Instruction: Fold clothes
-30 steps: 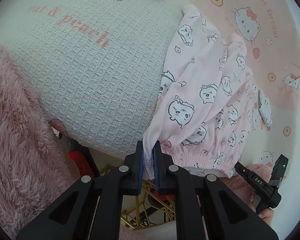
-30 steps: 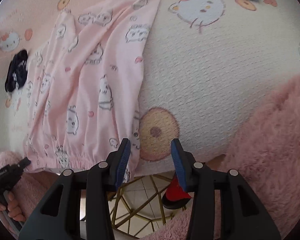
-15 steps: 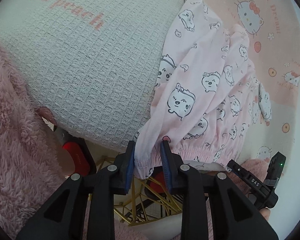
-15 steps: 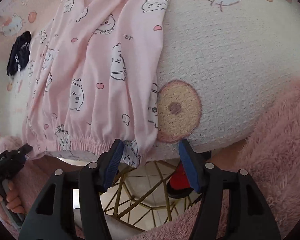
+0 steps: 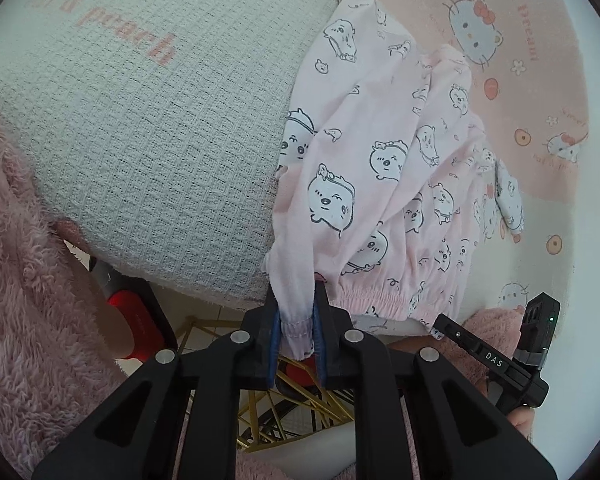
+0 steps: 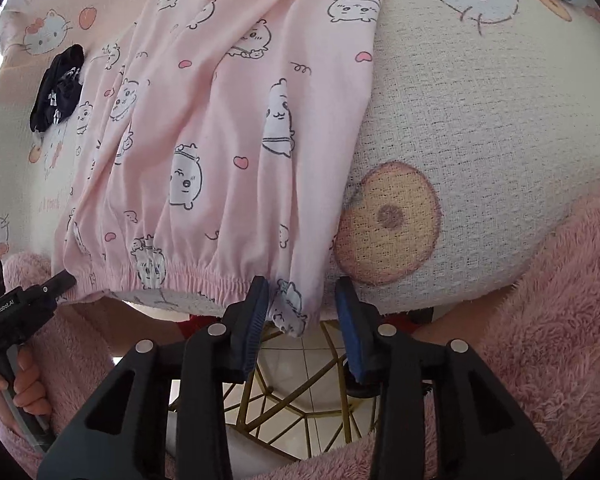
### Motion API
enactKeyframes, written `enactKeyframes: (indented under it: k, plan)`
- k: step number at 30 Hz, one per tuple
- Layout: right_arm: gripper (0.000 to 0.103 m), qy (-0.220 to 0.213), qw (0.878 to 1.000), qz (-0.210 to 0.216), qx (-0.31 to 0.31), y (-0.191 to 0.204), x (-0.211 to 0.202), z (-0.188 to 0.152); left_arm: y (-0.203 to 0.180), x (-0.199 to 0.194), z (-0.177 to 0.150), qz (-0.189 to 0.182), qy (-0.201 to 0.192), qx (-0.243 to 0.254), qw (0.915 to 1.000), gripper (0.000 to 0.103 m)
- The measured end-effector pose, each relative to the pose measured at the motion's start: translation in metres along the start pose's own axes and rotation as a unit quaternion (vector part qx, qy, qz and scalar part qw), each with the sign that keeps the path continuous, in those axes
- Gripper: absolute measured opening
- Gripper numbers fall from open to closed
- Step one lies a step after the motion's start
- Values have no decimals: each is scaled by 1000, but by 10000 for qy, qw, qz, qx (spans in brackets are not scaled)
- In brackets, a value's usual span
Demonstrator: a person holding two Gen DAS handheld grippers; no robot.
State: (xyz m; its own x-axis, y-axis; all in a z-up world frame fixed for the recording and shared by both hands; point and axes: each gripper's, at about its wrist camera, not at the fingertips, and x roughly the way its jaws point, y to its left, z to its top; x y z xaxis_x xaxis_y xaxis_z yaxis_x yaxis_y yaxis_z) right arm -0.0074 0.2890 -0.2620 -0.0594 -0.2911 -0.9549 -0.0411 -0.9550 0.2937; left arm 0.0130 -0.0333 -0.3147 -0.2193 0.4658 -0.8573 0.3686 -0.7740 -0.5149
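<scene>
Pink pajama pants (image 5: pixel 384 184) w/ white cartoon-animal print lie spread on a cream waffle-weave blanket (image 5: pixel 148 152), elastic waistband (image 6: pixel 188 280) at the near edge of the surface, legs running away from the cameras. One waistband corner hangs over the edge at each end.

Left gripper (image 5: pixel 296 336) — jaws pressed together on the left waistband corner, cloth bunched between the blue pads (image 5: pixel 275 340) and pulled taut up toward the blanket. Right gripper (image 6: pixel 302 324) — jaws apart, straddling the right corner, which dangles between the pads; left pad (image 6: pixel 256 320) looks to be just beside the fabric, right pad well clear of it.

Blanket has Hello Kitty prints, pink lettering and a round donut motif (image 6: pixel 386 224) just right of the pants. A dark garment (image 6: pixel 58 88) sits on the blanket beyond the pants' far-left side. Fuzzy pink sleeves (image 6: pixel 540 320) frame both views; a hand (image 6: pixel 20 384) holds the left gripper's handle. Below the edge: gold wire frame (image 6: pixel 284 380), tile floor, a red object (image 5: pixel 132 320).
</scene>
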Motion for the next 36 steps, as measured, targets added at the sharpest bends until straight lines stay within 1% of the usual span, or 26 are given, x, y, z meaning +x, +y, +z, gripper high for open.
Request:
enactKeyframes:
  k: [2,4,8,10,11,12,13,16,18,19,21,22,24,26,28,29,30,31,32,33,34,36]
  plan:
    - [21,-3,9999,108,-111,6,3,0,-2,8,-1,-30,175,41,9998,15]
    - [18,21,9999,123,-116,9,5,1,-4,13,-3,-1,267,73,9996,16]
    - [25,80,9998,122,-94,13,7,5,-6,16,-4,68,292,122,9995,17]
    - [24,69,9998,116,-150,17,6,6,-11,18,-5,137,234,229,9994,16]
    - [17,17,9996,177,-201,19,3,7,-16,16,-6,150,154,323,9992,13]
    - [12,-42,9994,275,-218,20,0,7,-22,12,-6,139,53,425,9990,12]
    - [9,-163,9987,438,-185,21,-7,8,-28,3,-7,31,-86,537,9985,12]
    - [7,-590,9932,1000,-28,20,-36,13,-45,-31,-9,-454,-565,878,9935,11]
    - [7,-870,9863,1397,99,17,-58,20,-57,-60,-8,-692,-830,1072,9883,11]
    - [7,-1014,9824,1566,112,17,-73,23,-65,-76,-8,-809,-953,1194,9850,11]
    - [7,-1345,9768,1667,-7,21,-109,33,-82,-108,-9,-1041,-1194,1466,9764,11]
    - [7,-1549,9729,1715,-91,26,-126,34,-92,-125,-11,-1176,-1328,1619,9707,11]
    - [7,-1907,9619,1950,-203,33,-156,33,-108,-167,-14,-1536,-1586,1913,9564,11]
    - [7,-2291,9484,2162,-366,44,-189,28,-127,-209,-18,-1876,-1857,2197,9392,11]
    - [7,-2742,9309,2340,-593,54,-236,25,-147,-252,-22,-2131,-2215,2497,9182,11]
    - [7,-2965,9206,2440,-704,60,-261,25,-155,-270,-20,-2206,-2370,2547,9112,11]
    - [7,-3185,9096,2539,-814,67,-285,25,-162,-285,-16,-2256,-2510,2542,9063,11]
    - [7,-3390,9052,2425,-830,70,-302,27,-166,-297,-8,-2196,-2630,2441,9072,11]
    - [7,-3587,9028,2231,-810,73,-317,31,-169,-299,3,-1948,-2737,2323,9128,11]
    - [7,-3781,8996,2036,-790,76,-331,34,-173,-297,15,-1624,-2841,2229,9183,11]
    - [7,-3762,9054,1827,-727,75,-330,44,-176,-288,29,-1426,-2775,2146,9255,11]
    - [7,-3562,9222,1395,-565,70,-317,69,-181,-256,63,-1366,-2297,1850,9457,11]
